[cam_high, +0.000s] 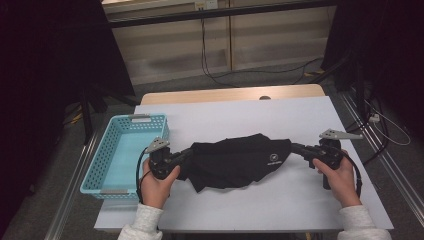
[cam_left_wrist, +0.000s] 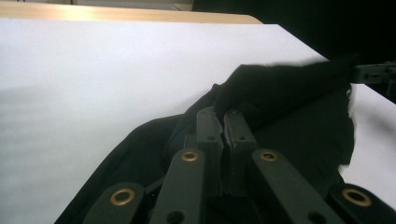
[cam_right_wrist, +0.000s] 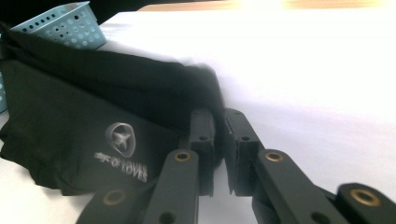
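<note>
At the near edge of the white surface (cam_high: 300, 200), two sleeved forearms come in from below, each hand wrapped around a gripper. The left hand (cam_high: 159, 186) holds the left gripper (cam_high: 186, 155) just right of the basket; its fingers (cam_left_wrist: 208, 126) are pressed together on a bunched fold at the left end of the black cloth (cam_high: 235, 161). In the left gripper view the cloth (cam_left_wrist: 289, 116) rises from between the pads and stretches away toward the other gripper, whose tip shows at the far right edge.

The right hand (cam_high: 341, 176) holds the right gripper (cam_high: 296, 148) at the opposite end of the cloth. Its fingers (cam_right_wrist: 202, 135) are clamped on the cloth's right corner; in the right gripper view the fabric (cam_right_wrist: 93, 116) gathers into a narrow pinch between the pads. A grey round emblem with lettering beneath it (cam_right_wrist: 122, 144) is printed on the cloth close to this grip.

The cloth lies across the middle of the surface, pulled between the two grippers, its upper edge drawn fairly taut and its lower part sagging in loose folds onto the surface.

To the left, a light blue perforated basket (cam_high: 100, 165) sits on the surface's left side, overhanging its edge. Beyond the white sheet, a strip of bare wood (cam_high: 230, 94) shows at the far side, then grey floor with black cables (cam_high: 210, 70).
</note>
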